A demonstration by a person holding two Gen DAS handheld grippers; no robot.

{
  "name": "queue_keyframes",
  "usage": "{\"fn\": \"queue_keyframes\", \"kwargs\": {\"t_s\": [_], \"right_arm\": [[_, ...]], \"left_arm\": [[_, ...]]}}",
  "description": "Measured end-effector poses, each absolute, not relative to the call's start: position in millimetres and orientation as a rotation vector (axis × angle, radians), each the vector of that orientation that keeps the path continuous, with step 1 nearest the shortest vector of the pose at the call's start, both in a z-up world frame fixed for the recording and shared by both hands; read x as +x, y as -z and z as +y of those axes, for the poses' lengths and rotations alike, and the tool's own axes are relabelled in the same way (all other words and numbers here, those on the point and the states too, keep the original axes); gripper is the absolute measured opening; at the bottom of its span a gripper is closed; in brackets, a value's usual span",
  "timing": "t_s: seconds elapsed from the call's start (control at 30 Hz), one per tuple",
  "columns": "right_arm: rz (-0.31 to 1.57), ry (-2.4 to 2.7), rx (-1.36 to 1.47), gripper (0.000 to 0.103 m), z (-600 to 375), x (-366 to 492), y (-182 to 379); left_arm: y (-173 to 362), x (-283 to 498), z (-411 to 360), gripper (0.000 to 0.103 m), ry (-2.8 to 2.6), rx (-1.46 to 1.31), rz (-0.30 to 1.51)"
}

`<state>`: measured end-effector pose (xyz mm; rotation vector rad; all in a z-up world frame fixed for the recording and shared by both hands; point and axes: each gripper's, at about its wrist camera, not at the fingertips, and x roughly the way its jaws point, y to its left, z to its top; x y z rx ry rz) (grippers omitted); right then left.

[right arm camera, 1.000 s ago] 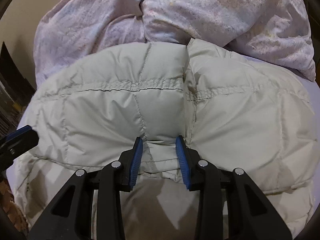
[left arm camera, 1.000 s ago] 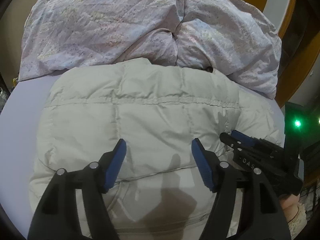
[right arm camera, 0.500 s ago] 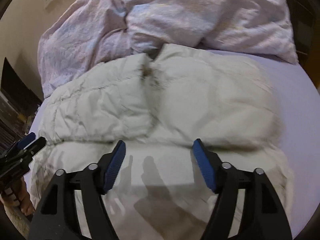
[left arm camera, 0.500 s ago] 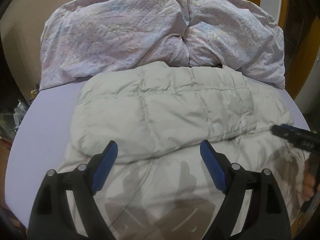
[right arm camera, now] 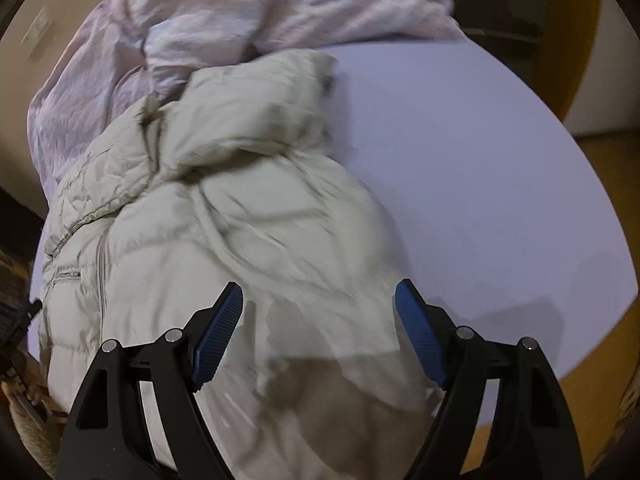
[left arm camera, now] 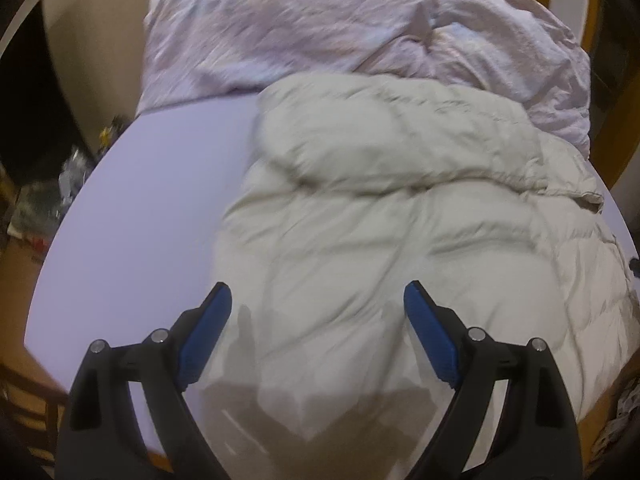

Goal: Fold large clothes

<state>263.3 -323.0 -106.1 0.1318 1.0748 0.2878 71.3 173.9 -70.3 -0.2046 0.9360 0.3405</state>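
Note:
A cream quilted puffer jacket lies on a lavender bed sheet, its far part folded over toward me. My left gripper is open and empty, held above the jacket's near left part. In the right wrist view the jacket fills the left half, with its zipper running down the left. My right gripper is open and empty above the jacket's near right edge.
A crumpled pink-lilac duvet lies along the far side, touching the jacket; it also shows in the right wrist view. Bare sheet lies right of the jacket. Clutter sits on the floor at left. Wooden floor lies beyond the bed's right edge.
The right gripper let go of the jacket fold and opened wide. Both grippers pulled back toward me and apart, the left opening wider. The folded jacket stays on the bed.

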Motion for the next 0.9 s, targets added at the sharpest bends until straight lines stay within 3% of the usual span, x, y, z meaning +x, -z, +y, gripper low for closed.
{"fn": "queue_keyframes", "kwargs": {"t_s": [0.4, 0.57, 0.77, 0.9], "right_arm": [[1.194, -0.436, 0.419, 0.077, -386.4, 230.7, 146.1], [1.221, -0.572, 0.510, 0.065, -385.1, 225.5, 153.7], [1.222, -0.675, 0.555, 0.063, -380.0, 213.8, 158.1], [1.208, -0.707, 0.580, 0.056, -378.9, 207.5, 161.9]], "left_arm": [[90.5, -10.8, 216.9, 0.086, -0.263, -0.422, 0.954], [106.2, -22.0, 218.5, 0.067, -0.156, -0.576, 0.981], [109.5, -33.0, 206.4, 0.059, -0.102, -0.624, 0.968], [110.8, -39.0, 198.7, 0.053, -0.081, -0.647, 0.969]]}}
